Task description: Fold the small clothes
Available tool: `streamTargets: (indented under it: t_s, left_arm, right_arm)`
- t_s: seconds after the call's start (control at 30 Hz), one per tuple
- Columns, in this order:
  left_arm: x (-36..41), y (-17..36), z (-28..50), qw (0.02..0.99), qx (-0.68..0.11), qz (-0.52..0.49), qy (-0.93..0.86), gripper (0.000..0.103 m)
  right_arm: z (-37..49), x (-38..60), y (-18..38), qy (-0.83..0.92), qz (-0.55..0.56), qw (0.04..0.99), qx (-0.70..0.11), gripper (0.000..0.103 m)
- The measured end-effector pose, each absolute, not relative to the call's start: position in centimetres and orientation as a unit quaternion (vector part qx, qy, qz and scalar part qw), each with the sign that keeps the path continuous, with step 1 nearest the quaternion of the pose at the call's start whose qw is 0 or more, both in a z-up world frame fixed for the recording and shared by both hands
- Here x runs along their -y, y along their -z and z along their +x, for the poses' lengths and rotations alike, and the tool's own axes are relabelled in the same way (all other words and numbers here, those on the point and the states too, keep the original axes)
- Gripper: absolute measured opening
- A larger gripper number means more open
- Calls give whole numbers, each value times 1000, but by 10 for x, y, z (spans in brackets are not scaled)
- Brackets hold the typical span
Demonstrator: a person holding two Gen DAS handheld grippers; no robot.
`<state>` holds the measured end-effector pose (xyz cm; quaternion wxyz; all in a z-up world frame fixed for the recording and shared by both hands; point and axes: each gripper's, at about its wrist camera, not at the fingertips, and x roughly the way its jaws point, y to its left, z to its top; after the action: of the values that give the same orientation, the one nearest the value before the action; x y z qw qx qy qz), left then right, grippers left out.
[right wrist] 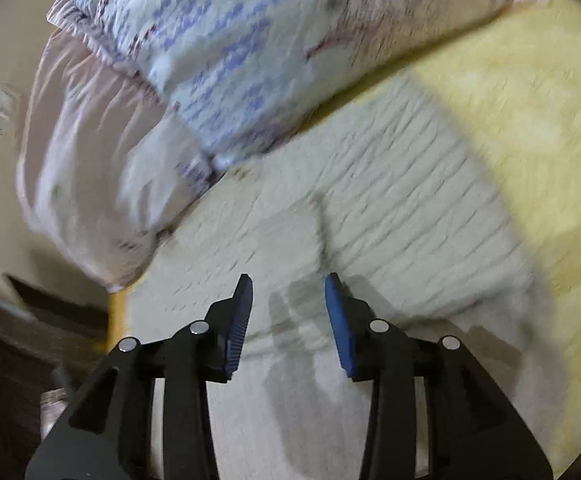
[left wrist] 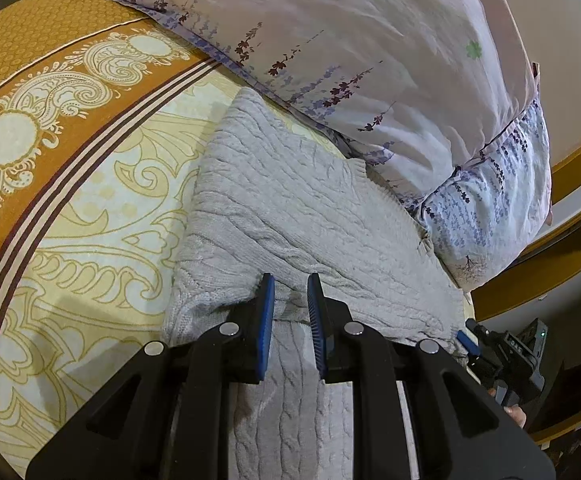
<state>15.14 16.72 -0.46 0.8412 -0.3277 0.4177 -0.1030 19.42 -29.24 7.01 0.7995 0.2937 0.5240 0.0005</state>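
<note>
On the patterned bedspread (left wrist: 70,208), a grey knit sweater (left wrist: 290,208) lies folded, pillows (left wrist: 370,60) at its one o'clock. The left gripper (left wrist: 290,284) hangs over it, jaws narrowly apart and empty; the right gripper (right wrist: 288,284) gapes wider.

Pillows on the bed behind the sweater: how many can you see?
1 for certain: a floral pillow lying along the far edge of the grey knit sweater. Its bluer end section may be a second pillow; the seam does not settle it.

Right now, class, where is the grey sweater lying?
The sweater lies on the patterned bedspread, its far edge against the floral pillow. Both views show it just ahead of the left gripper and right gripper.
</note>
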Motion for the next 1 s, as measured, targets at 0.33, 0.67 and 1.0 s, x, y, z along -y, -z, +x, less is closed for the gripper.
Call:
streamTargets:
  t_s: [0.33, 0.67, 1.0]
  left_arm:
    - [-164, 2, 153, 844, -419, -319, 101, 20]
    - [-142, -16, 152, 865, -412, -263, 112, 67]
    - [-142, -23, 145, 870, -408, -253, 112, 71]
  right_arm:
    - [206, 274, -57, -38, 244, 799, -548, 10]
    - [205, 295, -89, 56, 146, 857, -491, 0]
    - [198, 300, -61, -28, 259, 799, -542, 31]
